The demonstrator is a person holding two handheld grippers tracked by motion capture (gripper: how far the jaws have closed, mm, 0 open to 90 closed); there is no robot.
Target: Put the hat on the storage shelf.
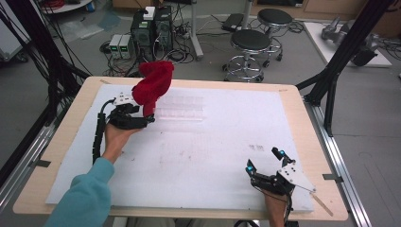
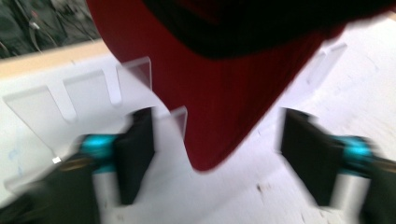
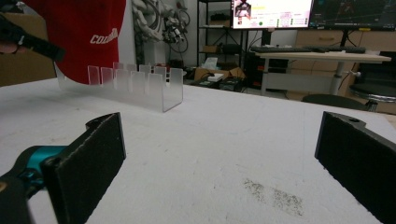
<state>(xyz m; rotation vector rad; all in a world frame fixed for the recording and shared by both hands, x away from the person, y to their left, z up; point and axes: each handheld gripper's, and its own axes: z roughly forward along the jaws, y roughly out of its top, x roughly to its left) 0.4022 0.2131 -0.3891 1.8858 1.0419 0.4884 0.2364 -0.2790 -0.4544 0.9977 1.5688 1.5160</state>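
Over by the far left of the table (image 1: 283,101), the soft, light red cap (image 1: 152,85) is sitting propped on the clear slotted rack (image 1: 182,108), its stiff brim hanging between the left gripper's (image 1: 150,116) parted jaws and offering the firmest hold, while the right gripper (image 1: 265,161) is lying wide open on the near right.

White lettering on the red cap (image 3: 81,37), far left in the right gripper view: reads "colu", then cut off by the cap's edge; likely a brand name, the rest hidden. Two monitors (image 3: 272,13) at the far right of the same view show coloured screen content, but the characters are too small to read. The high view and the left gripper view carry no legible text, label or number; the latter is blurred.
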